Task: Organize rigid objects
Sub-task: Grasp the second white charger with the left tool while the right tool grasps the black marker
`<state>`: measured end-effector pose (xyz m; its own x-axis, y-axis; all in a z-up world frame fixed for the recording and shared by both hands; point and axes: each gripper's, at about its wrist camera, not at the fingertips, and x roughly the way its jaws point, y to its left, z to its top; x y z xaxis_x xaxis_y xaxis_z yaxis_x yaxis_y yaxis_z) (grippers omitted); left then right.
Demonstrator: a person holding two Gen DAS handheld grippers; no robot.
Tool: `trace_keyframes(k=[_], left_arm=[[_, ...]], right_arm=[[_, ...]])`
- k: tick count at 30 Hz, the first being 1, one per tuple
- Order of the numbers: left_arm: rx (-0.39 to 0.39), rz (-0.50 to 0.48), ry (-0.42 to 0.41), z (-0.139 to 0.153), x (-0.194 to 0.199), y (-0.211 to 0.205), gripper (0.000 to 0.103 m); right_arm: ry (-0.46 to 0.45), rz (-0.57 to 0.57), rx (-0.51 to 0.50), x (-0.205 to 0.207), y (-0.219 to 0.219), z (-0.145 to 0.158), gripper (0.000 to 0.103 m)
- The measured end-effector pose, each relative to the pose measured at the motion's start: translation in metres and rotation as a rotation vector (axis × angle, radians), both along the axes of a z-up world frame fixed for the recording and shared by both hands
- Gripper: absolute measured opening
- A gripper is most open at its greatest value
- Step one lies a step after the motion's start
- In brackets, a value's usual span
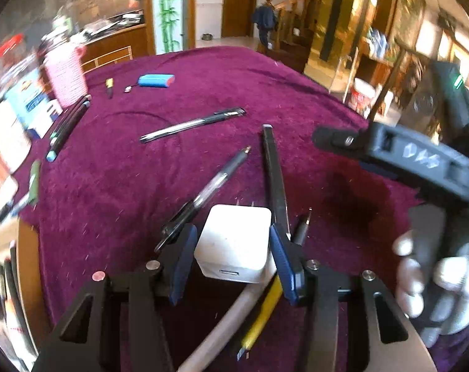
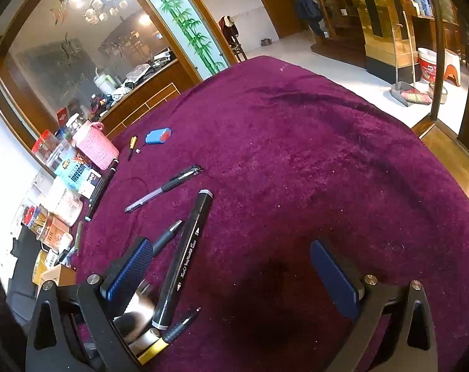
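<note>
In the left wrist view my left gripper (image 1: 232,249) is shut on a white USB charger cube (image 1: 234,241), its blue pads pressing both sides just above the purple cloth (image 1: 172,186). Around it lie a black marker (image 1: 274,173), a clear-barrelled pen (image 1: 215,179) and a short dark pen (image 1: 302,229). In the right wrist view my right gripper (image 2: 234,276) hangs open over the cloth; nothing is gripped, and the black marker (image 2: 188,248) lies below, near its left pad. One of the right gripper's fingers (image 1: 389,152) shows to the right of the charger, held by a gloved hand (image 1: 426,279).
A gel pen (image 2: 163,189), a blue battery pack (image 2: 158,135) and a small yellow screwdriver (image 2: 132,145) lie farther back. A pink knit holder (image 2: 96,148), boxes and jars line the left edge, with markers (image 2: 101,189) beside them. Bare cloth (image 2: 311,155) spreads to the right.
</note>
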<state>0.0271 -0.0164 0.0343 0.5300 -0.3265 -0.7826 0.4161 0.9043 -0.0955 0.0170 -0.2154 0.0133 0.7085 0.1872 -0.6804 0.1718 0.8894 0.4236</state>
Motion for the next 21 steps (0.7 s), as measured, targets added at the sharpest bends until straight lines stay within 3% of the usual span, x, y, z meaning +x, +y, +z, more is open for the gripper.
trace_keyframes(k=[7, 9, 10, 13, 16, 18, 19, 20, 21], left_arm=[[-0.144, 0.084, -0.025, 0.037, -0.05, 0.061, 0.045], [-0.174, 0.102, -0.035, 0.045, -0.063, 0.076, 0.033], [-0.19, 0.107, -0.038, 0.049, -0.07, 0.085, 0.009], [-0.254, 0.135, -0.05, 0.06, -0.094, 0.117, 0.006], [-0.252, 0.156, -0.078, 0.067, -0.112, 0.139, 0.006], [-0.212, 0.149, -0.094, 0.066, -0.125, 0.144, 0.009], [-0.191, 0.136, -0.094, 0.062, -0.131, 0.143, 0.022], [-0.185, 0.126, -0.09, 0.059, -0.135, 0.141, 0.044], [-0.186, 0.108, -0.084, 0.054, -0.14, 0.138, 0.052]], right_arm=[[0.023, 0.025, -0.02, 0.004, 0.004, -0.008, 0.102], [0.031, 0.033, -0.022, 0.005, 0.005, -0.01, 0.102], [0.036, 0.037, -0.017, 0.005, 0.005, -0.011, 0.102], [0.03, 0.037, -0.016, 0.004, 0.005, -0.013, 0.102], [0.043, 0.036, -0.044, 0.005, 0.01, -0.012, 0.102], [0.061, 0.043, -0.055, 0.006, 0.015, -0.01, 0.102], [0.069, 0.055, -0.046, 0.007, 0.019, -0.009, 0.102], [0.074, 0.067, -0.048, 0.009, 0.023, -0.007, 0.102], [0.081, 0.084, -0.067, 0.011, 0.03, -0.004, 0.102]])
